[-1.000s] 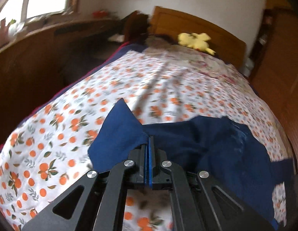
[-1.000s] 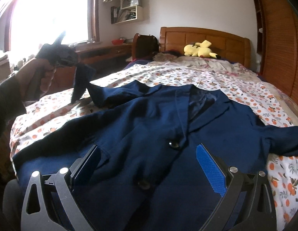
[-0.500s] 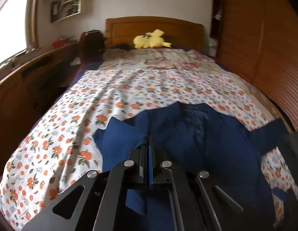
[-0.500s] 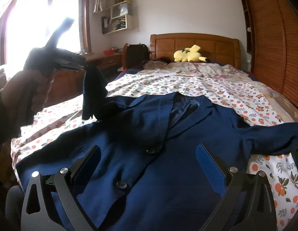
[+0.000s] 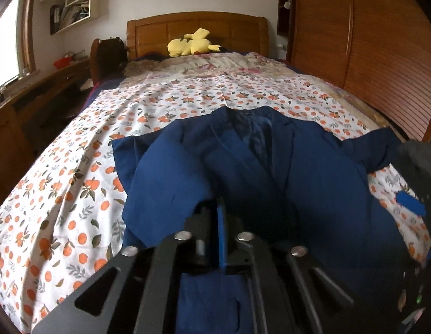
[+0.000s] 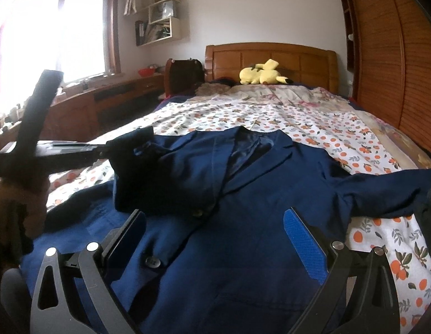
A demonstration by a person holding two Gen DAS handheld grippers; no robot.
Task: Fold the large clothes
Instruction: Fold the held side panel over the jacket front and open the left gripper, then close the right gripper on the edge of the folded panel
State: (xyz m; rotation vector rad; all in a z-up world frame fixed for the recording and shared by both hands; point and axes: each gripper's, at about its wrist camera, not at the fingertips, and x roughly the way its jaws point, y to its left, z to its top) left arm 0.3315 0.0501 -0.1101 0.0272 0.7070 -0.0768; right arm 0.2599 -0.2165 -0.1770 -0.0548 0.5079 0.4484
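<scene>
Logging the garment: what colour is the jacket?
Navy blue jacket, clearest in the right wrist view.

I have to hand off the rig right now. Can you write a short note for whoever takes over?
Left tool: shut on the jacket's sleeve, holding it over the jacket front.
Right tool: open, holding nothing, above the lower front of the jacket.
Jacket lies face up on the bed, collar toward the headboard; the other sleeve is spread out to the right.
Done: first sleeve brought across, not yet released.
Left: lay it down, fold the other sleeve in, then fold the body.
</scene>
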